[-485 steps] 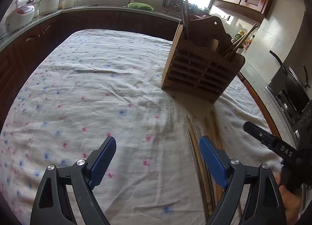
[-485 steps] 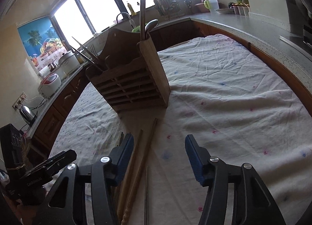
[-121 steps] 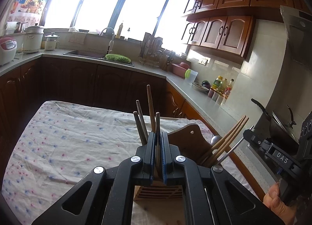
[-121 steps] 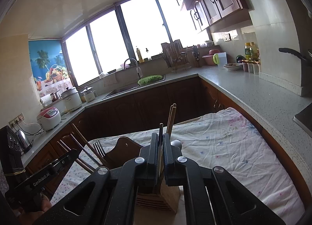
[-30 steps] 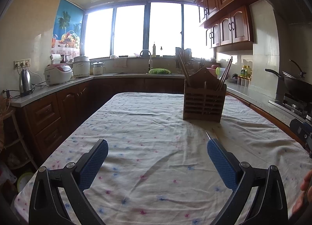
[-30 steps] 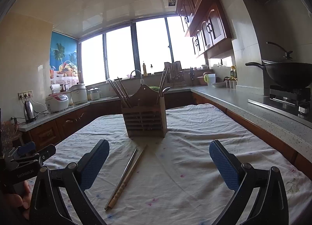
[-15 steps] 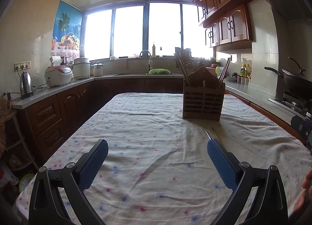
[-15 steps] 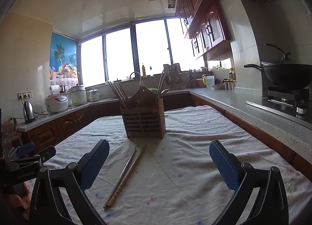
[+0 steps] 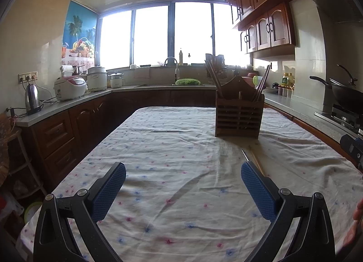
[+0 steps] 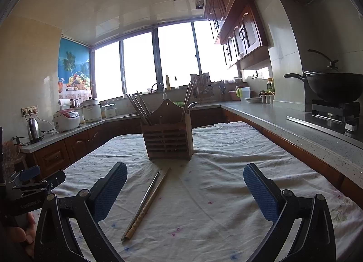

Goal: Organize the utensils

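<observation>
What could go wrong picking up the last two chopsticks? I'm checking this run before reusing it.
The metal chopstick and the bamboo one lie touching, so the open right gripper may pinch both or roll one away. They lie flat on a wrinkled cloth, so a finger might snag fabric. The holder is already crowded with leaning sticks, so inserting more could knock those or tip it.
</observation>
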`<state>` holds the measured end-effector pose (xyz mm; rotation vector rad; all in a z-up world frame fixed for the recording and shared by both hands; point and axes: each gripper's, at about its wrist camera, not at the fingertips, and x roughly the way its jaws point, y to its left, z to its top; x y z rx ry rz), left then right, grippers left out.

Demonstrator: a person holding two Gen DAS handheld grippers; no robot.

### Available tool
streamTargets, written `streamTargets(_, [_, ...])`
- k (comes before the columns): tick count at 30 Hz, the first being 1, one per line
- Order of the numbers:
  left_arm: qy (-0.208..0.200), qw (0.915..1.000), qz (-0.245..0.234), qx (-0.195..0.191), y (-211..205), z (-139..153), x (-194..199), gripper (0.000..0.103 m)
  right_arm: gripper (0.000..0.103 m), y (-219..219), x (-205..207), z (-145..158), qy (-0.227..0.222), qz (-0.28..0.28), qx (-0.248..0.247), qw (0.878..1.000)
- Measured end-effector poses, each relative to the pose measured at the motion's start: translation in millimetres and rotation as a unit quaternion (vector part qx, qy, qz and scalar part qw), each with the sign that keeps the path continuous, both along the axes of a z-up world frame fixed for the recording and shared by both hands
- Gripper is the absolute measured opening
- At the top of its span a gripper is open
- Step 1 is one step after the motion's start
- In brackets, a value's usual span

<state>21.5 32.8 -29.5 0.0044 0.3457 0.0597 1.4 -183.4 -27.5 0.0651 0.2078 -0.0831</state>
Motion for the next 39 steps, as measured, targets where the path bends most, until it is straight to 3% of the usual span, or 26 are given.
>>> streamTargets(39, [0.003, 1.0, 0.001, 0.003, -6.3, 1.6, -3.3, 0.102, 0.103, 4.6, 1.7, -3.5, -0.006, 0.013, 0.0, 1.0])
